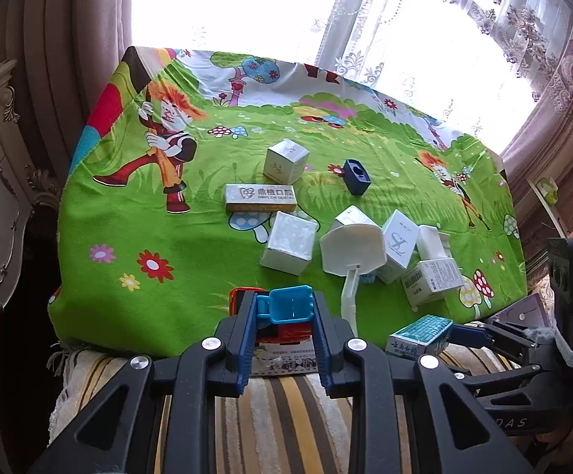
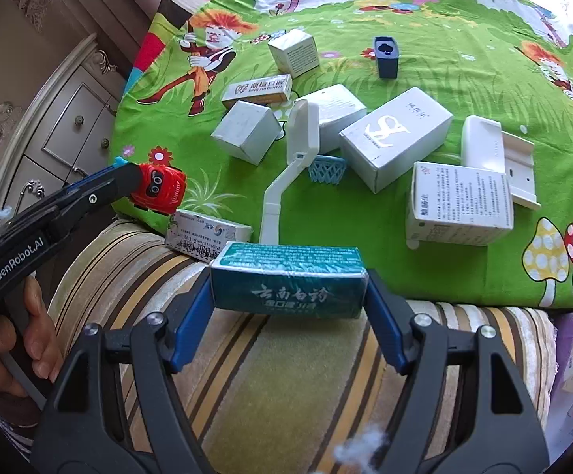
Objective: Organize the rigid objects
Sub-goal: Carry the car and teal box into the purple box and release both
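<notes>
Left wrist view
Left gripper: jaws drawn close, pinching a red toy car with a blue part on top, held above the near edge of the cartoon-print cloth.
Card box under the car: a flat printed box lies on the striped cover, just below the jaws.
Right gripper: seen from the side at the right edge, a teal box at its tips.
Cloth contents: a long gold-edged box, several white cartons, a dark blue cup and a white toy basketball hoop lying flat.

Right wrist view
Right gripper: jaws spread wide, a blue pad at each end of the teal box; contact is plain on neither side, so a firm grip cannot be told. The box sits over the striped cover, at the cloth's near edge.
Left gripper: enters from the left, held by a hand, with the red toy car clamped at its tips over the cloth's corner.
Nearby: the flat printed box lies between the car and the teal box; a large white carton lies behind the hoop, whose blue net rests on the cloth.
</notes>
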